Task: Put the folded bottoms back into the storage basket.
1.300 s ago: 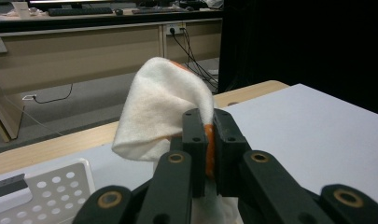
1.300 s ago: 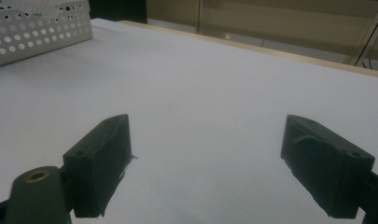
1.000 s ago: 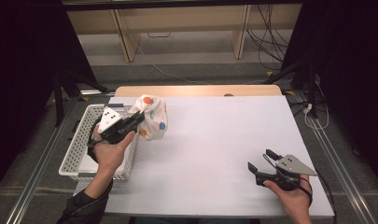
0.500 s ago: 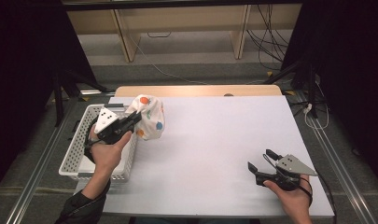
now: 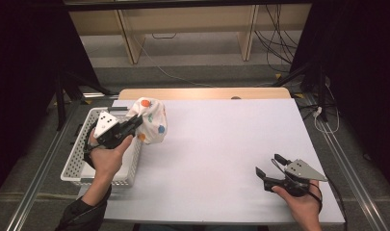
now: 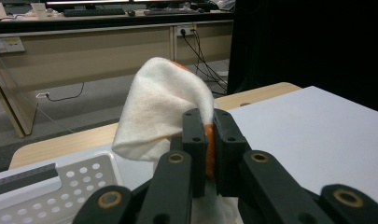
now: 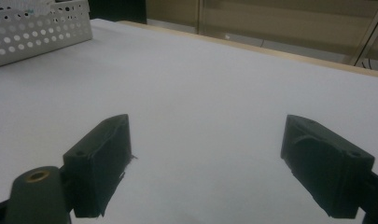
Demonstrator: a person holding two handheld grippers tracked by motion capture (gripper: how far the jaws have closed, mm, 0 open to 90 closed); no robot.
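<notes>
White sheeting covers the table (image 5: 221, 149), the largest surface here, with a strip of bare wood showing along its far edge. Most of it lies open between the two grippers, which sit well apart.

At the table's left edge stands a white perforated basket (image 5: 77, 166), directly under the left gripper (image 5: 135, 122) and the hand that holds it. Its pierced wall and rim (image 6: 60, 182) show just below the jaws in the left gripper view, and its corner (image 7: 37, 28) shows far off in the right gripper view.

Pinched in the left gripper's fingers (image 6: 196, 140) is a white cloth with coloured dots (image 5: 151, 122). The jaws are clenched on a fold of it, with an orange patch squeezed between the pads. The rest of the cloth (image 6: 163, 107) bulges up and over the fingertips on the far side, then hangs down behind them. It is lifted off the table, above the basket's right rim, at the border between basket and open sheet.

The right gripper (image 5: 272, 166) rests near the table's front right corner, close to the near edge. Its fingers (image 7: 100, 163) are spread wide with nothing between them but bare white sheet (image 7: 205, 121).

Nothing stands between the cloth and the wide bare middle of the table; the basket wall is the only barrier near the left fingers.
</notes>
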